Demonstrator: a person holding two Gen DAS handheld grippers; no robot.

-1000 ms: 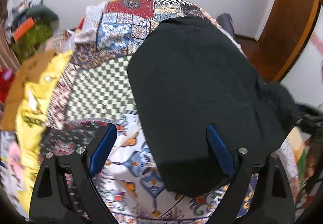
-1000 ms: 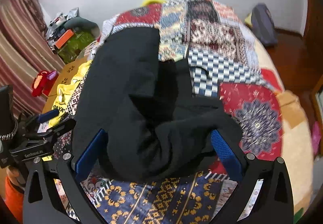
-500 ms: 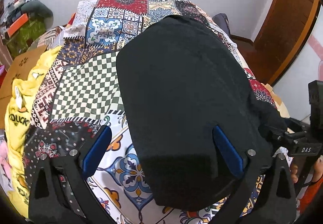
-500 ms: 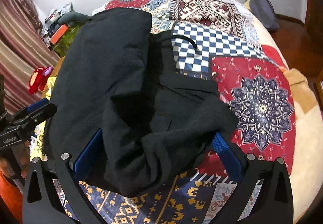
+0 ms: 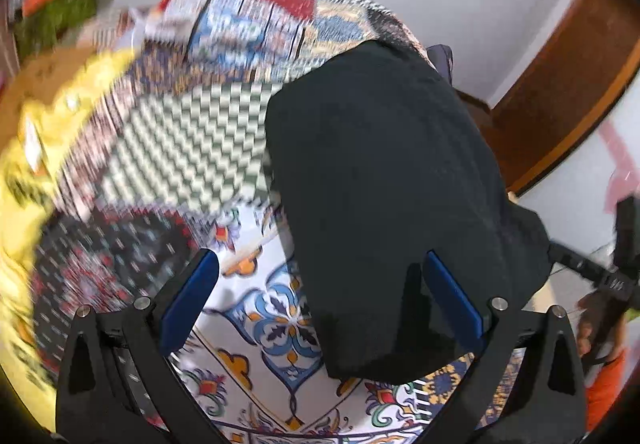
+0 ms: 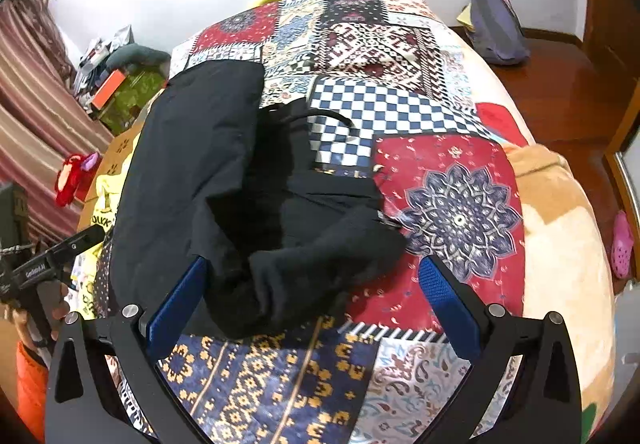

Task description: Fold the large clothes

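A: On the patchwork bedspread, what is lying there?

B: A black garment is lying lengthwise along one side of the bed, stretched flat toward the far wall. Its near end is bunching into a rumpled heap, and a thin dark cord is looping out over the blue-and-white checks.

A: How are the grippers standing?

B: The right gripper is hovering over that rumpled end with its blue pads spread wide. The bunched cloth is sitting between them, but neither pad is pressing on it. The left gripper is also standing wide apart; its jaws have just been opening. One pad is over the floral patch of the bedspread, the other over the black garment, whose near edge is lying between them, ungripped.

A: Is the left wrist view sharp?

B: No, its left half is smearing with blur. The yellow cloth at the bed's edge is showing only as a streak.

A: Anything else around?

B: A purple bag is leaning by the far wall on the wooden floor, a pink shoe is lying beside the bed, and a striped curtain is hanging at the other side. An orange sleeve is showing behind the left gripper in the right wrist view
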